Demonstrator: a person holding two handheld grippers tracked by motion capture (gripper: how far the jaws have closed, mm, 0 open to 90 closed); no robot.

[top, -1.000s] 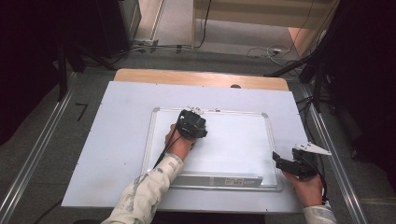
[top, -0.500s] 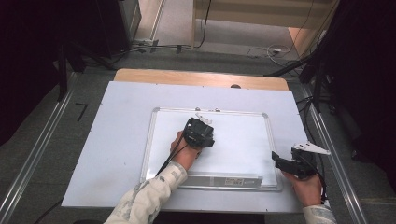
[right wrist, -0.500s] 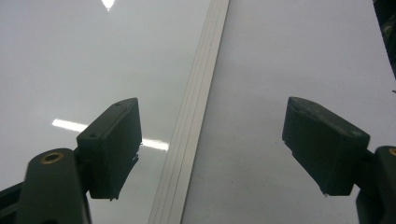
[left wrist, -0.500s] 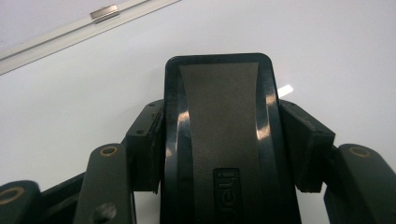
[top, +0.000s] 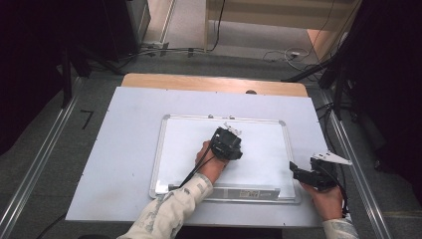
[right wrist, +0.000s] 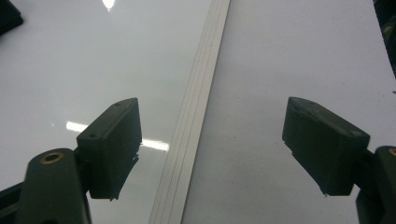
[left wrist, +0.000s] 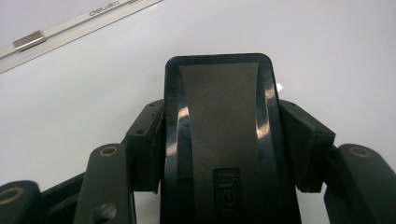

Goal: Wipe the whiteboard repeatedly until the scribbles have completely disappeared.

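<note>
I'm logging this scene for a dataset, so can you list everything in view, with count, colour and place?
whiteboard: one, white with a silver frame, flat on the table's middle.
eraser: one, black with a grey face, between the left gripper's jaws, over the whiteboard.
table: one, pale grey top, with a wooden strip along the far edge.
cables: several, dark, on the floor beyond the table.
left gripper: one, black, shut on the eraser, over the whiteboard's middle.
right gripper: one, black, jaws open and empty, at the whiteboard's right edge.
sleeve: one, light patterned, on the left forearm at the near edge.
</note>
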